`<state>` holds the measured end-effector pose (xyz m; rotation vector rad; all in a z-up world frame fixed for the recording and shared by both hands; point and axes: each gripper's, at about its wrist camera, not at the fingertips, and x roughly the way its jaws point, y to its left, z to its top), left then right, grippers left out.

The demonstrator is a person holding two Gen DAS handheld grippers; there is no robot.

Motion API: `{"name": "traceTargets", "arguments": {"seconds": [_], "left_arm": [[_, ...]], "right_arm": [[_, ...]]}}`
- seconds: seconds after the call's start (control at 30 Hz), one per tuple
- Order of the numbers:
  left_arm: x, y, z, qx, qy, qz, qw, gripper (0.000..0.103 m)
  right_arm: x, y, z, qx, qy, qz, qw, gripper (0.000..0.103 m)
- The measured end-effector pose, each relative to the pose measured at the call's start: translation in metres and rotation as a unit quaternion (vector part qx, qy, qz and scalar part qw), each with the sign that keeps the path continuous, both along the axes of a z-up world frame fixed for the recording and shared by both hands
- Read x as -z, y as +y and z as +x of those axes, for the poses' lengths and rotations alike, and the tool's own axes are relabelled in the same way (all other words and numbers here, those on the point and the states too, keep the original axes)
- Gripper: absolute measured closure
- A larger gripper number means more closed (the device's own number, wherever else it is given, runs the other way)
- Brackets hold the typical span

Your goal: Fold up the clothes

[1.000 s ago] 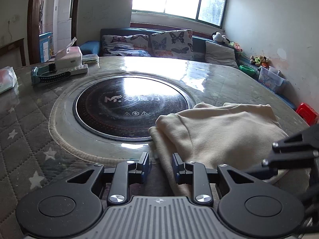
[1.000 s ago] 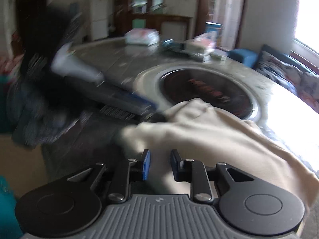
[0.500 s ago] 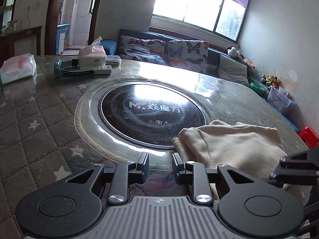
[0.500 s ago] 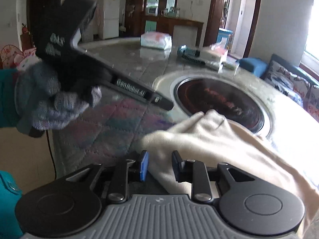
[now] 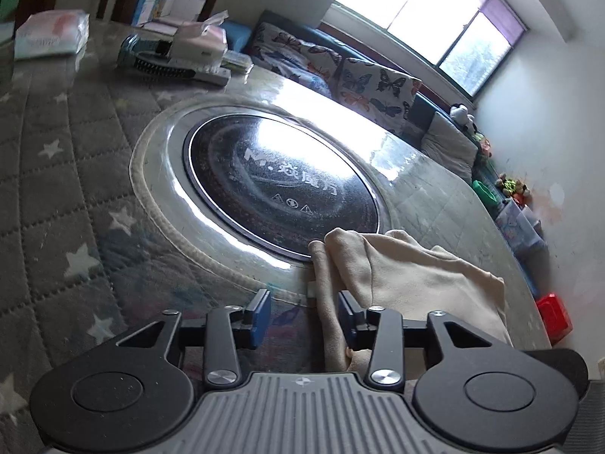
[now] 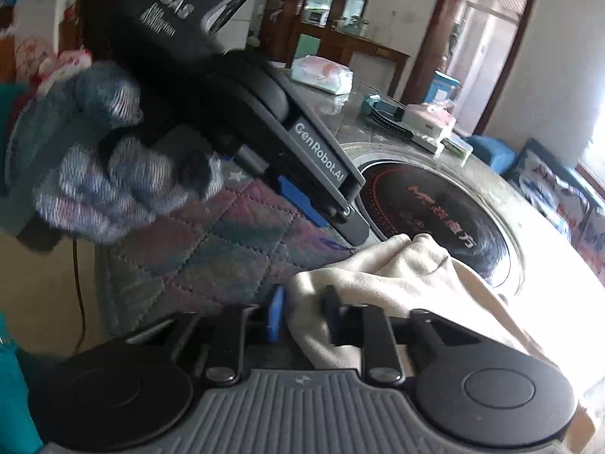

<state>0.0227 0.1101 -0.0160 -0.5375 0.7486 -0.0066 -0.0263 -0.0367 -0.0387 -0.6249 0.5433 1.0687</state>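
A cream garment (image 5: 412,280) lies bunched on the table, partly over the rim of the round black hotplate (image 5: 280,185). My left gripper (image 5: 304,316) is open, with a strip of the garment's edge running between its fingers. In the right wrist view the same garment (image 6: 408,276) lies in front of my right gripper (image 6: 302,317), which is open with a fold of cloth between its fingers. The left gripper body (image 6: 242,94), held by a gloved hand (image 6: 109,174), hovers above the garment's left end.
The table has a quilted star-pattern cover (image 5: 56,174). At its far side lie a tissue pack (image 5: 49,34), a brush and box (image 5: 177,56). A sofa with butterfly cushions (image 5: 340,72) is beyond. A red stool (image 5: 554,317) stands on the floor at right.
My left gripper has opened wider, tilted and moved in over the garment's edge. My right gripper has moved closer, so cloth now lies between its fingers.
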Motion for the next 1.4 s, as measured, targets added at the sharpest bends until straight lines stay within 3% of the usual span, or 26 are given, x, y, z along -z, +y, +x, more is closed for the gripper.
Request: {"name": "traceTargets", "arguments": {"seconds": [0.1,0.4,0.6,0.83,0.97,1.07,1.27,1.4], "left_arm": [[0.001,0.003,0.001,-0.01,0.008,-0.026,0.9996,0.058],[0.006,0.006,0.008,-0.032,0.028,-0.125,0.9912,0.053],[0.014,0.002,0.014,-0.041,0.035,-0.189,0.9805,0.053],[0.028,0.004,0.023,-0.061,0.035,-0.266,0.9613,0.056],[0.036,0.007,0.026,-0.074,0.034,-0.292,0.953,0.085],[0.038,0.008,0.026,-0.079,0.029,-0.292,0.9528,0.089],[0.031,0.002,0.029,-0.067,0.025,-0.25,0.9655,0.09],[0.027,-0.003,0.029,-0.059,0.024,-0.225,0.9722,0.09]], "right_arm": [[-0.006,-0.004,0.006,0.013,0.022,0.02,0.999,0.095],[-0.034,-0.031,0.029,0.048,0.095,0.104,0.989,0.097],[-0.044,-0.043,0.031,0.053,0.098,0.128,0.986,0.097],[-0.045,-0.05,0.029,0.053,0.106,0.143,0.983,0.097],[-0.043,-0.053,0.026,0.051,0.113,0.147,0.981,0.097],[-0.04,-0.055,0.024,0.051,0.12,0.145,0.981,0.097],[-0.038,-0.076,0.031,0.092,0.124,0.156,0.976,0.09],[-0.033,-0.117,0.051,0.184,0.105,0.153,0.965,0.09]]}}
